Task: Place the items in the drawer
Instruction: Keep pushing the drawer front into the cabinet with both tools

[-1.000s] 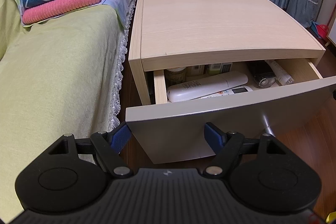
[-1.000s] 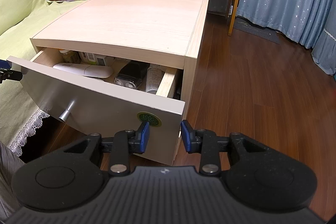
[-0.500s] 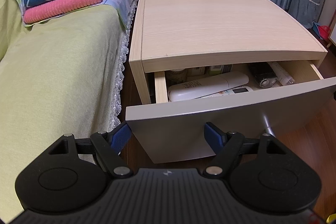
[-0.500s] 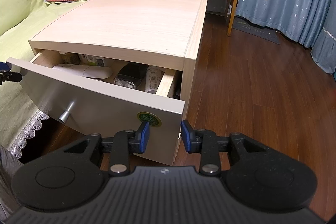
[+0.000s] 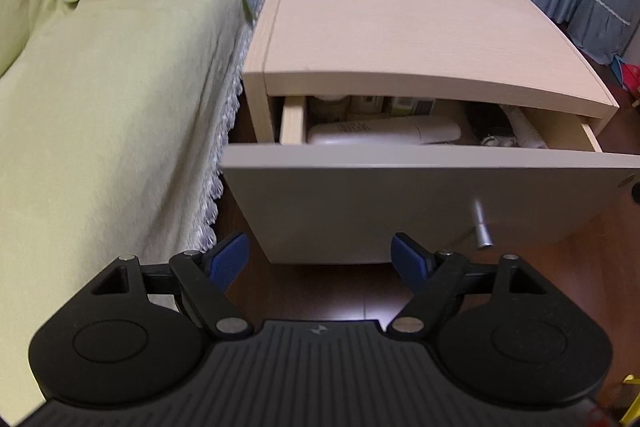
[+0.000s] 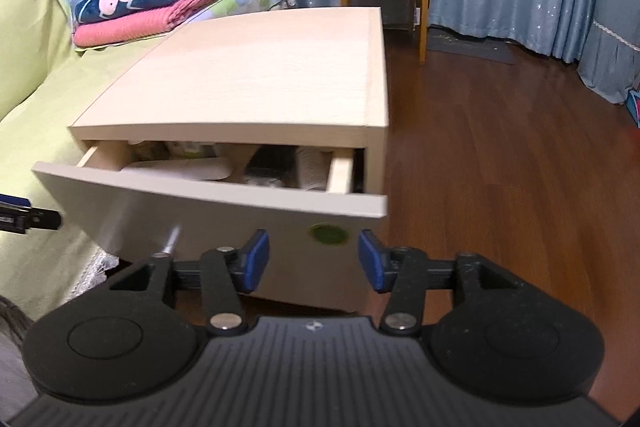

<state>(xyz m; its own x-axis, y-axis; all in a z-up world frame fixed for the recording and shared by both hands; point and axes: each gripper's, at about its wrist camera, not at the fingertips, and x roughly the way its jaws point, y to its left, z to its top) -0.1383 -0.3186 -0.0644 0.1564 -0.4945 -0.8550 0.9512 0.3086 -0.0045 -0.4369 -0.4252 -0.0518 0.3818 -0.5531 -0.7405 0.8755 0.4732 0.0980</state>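
Both the left gripper [image 5: 320, 261] and right gripper [image 6: 313, 259] hold nothing, jaws spread wide before the open drawer [image 5: 400, 195].

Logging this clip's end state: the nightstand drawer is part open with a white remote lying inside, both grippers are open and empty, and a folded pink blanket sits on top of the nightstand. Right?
One detail is off. The pink blanket lies on the bed, not on the nightstand; the right wrist view shows the top bare. The drawer, white remote, left gripper and right gripper are as stated.
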